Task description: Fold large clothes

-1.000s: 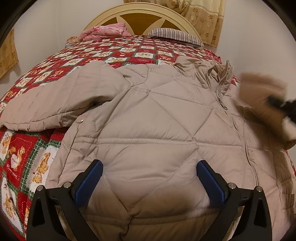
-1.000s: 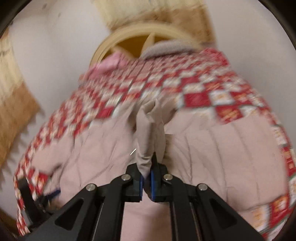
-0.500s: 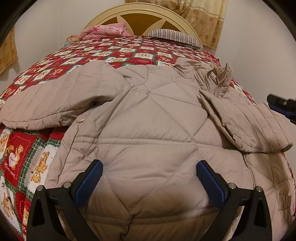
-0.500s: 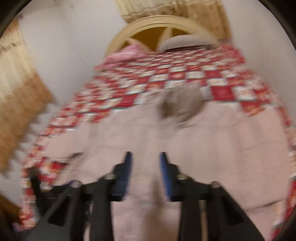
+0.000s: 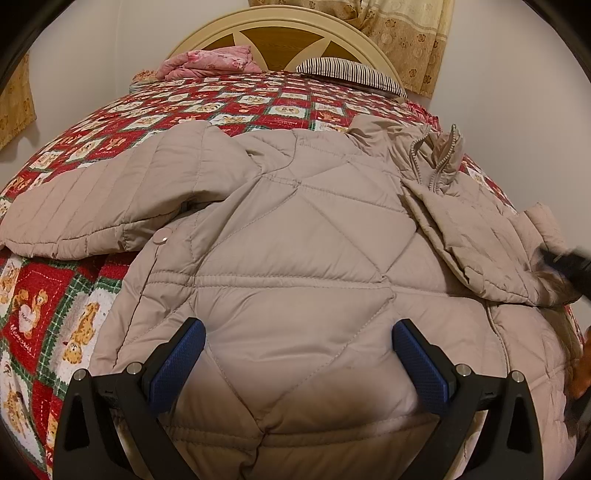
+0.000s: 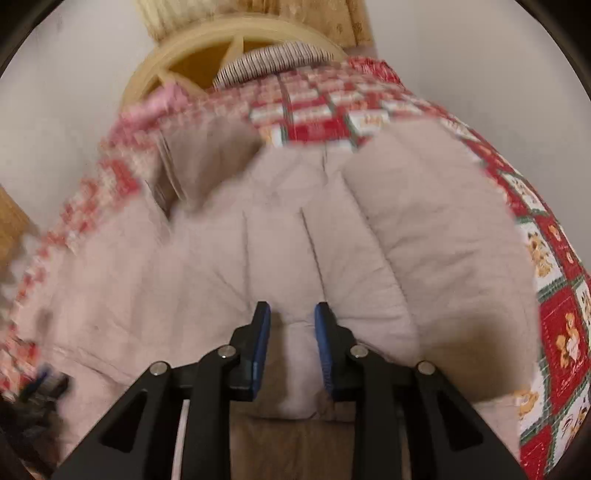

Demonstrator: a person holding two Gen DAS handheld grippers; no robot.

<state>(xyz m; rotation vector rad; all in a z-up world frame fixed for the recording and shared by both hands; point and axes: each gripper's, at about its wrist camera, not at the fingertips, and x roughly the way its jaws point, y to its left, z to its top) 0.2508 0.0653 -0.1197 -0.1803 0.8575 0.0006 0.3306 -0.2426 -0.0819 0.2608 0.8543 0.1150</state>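
Note:
A large beige quilted jacket (image 5: 295, 240) lies spread on the bed. Its left sleeve (image 5: 103, 206) stretches out to the left. Its right sleeve (image 5: 480, 236) is folded in across the front on the right. My left gripper (image 5: 297, 352) is wide open and empty, low over the jacket's lower front. My right gripper (image 6: 291, 328) is open by a narrow gap over a puffy fold of the jacket (image 6: 406, 240) near its hem; this view is blurred. A dark blurred part of the right gripper (image 5: 565, 262) shows at the right edge of the left wrist view.
The bed has a red, white and green patchwork quilt (image 5: 229, 103). A cream headboard (image 5: 280, 29), a pink bundle of cloth (image 5: 210, 62) and a striped pillow (image 5: 347, 72) are at the far end. Curtains (image 5: 406, 33) hang behind on the right.
My right gripper let go of the right sleeve, which now lies folded over the jacket front. It opened and moved down to the jacket's near right edge. The left gripper has stayed still.

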